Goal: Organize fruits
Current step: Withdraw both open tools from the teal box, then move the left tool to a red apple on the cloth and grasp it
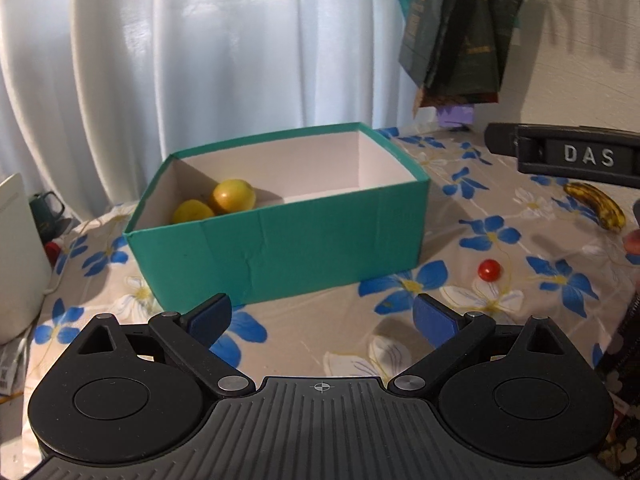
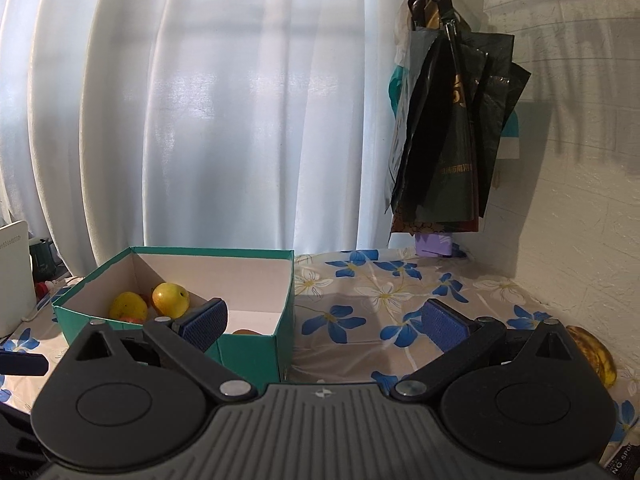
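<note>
A teal box (image 1: 280, 248) with a white inside stands on the flowered cloth, and two yellow fruits (image 1: 234, 196) lie in its left end. To the right of the box, a small red tomato (image 1: 489, 270) and a spotted banana (image 1: 596, 204) lie on the cloth. My left gripper (image 1: 323, 316) is open and empty, just in front of the box. My right gripper (image 2: 324, 322) is open and empty at the box's (image 2: 256, 344) right front corner, with the banana (image 2: 592, 354) to its right. Both yellow fruits (image 2: 170, 298) show inside the box.
White curtains hang behind the table, and dark bags (image 2: 448, 140) hang at the wall corner. A white appliance (image 1: 16, 256) and a dark mug (image 1: 46, 204) stand at the left. The body of my right gripper, marked DAS (image 1: 576, 156), reaches in above the banana.
</note>
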